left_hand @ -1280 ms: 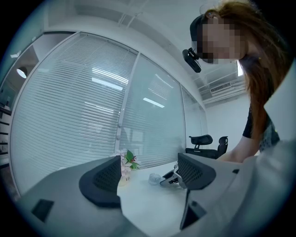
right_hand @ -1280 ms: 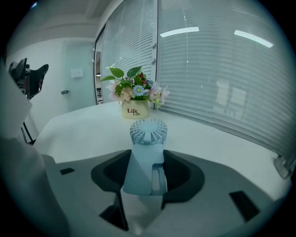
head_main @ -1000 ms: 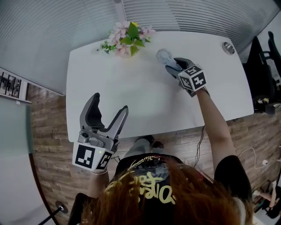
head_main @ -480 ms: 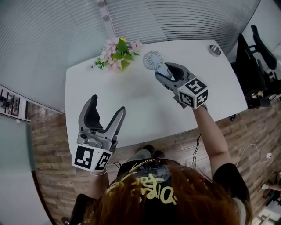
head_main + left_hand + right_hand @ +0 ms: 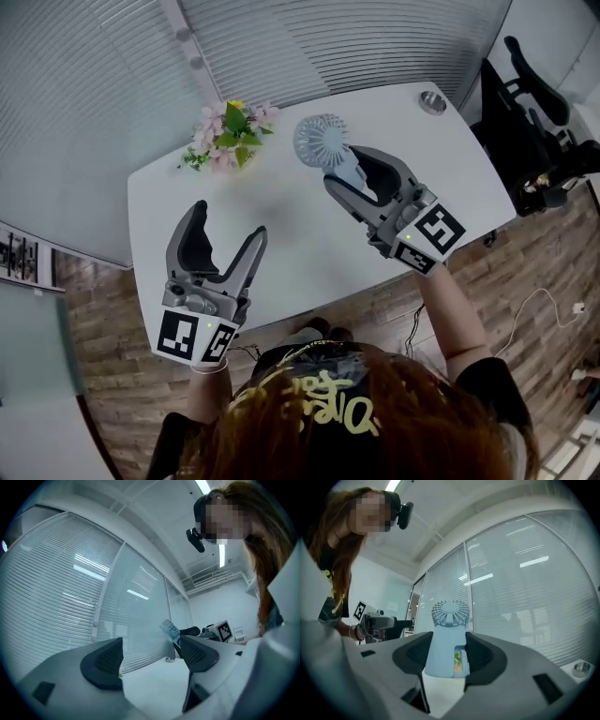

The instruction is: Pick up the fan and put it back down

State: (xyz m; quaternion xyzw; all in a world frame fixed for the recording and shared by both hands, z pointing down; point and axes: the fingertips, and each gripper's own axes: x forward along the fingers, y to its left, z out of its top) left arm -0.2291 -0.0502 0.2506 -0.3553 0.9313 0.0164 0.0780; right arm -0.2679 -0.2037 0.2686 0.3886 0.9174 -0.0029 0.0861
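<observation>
A small pale-blue hand fan (image 5: pixel 321 141) with a round grille hangs above the white table (image 5: pixel 281 248), off its surface. My right gripper (image 5: pixel 348 171) is shut on the fan's handle, at the right of the head view. In the right gripper view the fan (image 5: pixel 447 616) stands upright, its handle pinched between both dark pads of my right gripper (image 5: pixel 446 655). My left gripper (image 5: pixel 230 222) is open and holds nothing, over the table's near left part. From the left gripper (image 5: pixel 151 657) view, the fan (image 5: pixel 169 628) shows edge-on beyond the jaws.
A bunch of pink flowers (image 5: pixel 225 134) lies at the table's far left, close to the fan. A round metal fitting (image 5: pixel 432 101) sits in the far right corner. Glass walls with blinds stand behind. Black office chairs (image 5: pixel 530 89) are at the right; a cable lies on the wooden floor.
My right gripper has risen from the table with the fan in it, toward the camera. My left gripper has drifted slightly upward and stayed open.
</observation>
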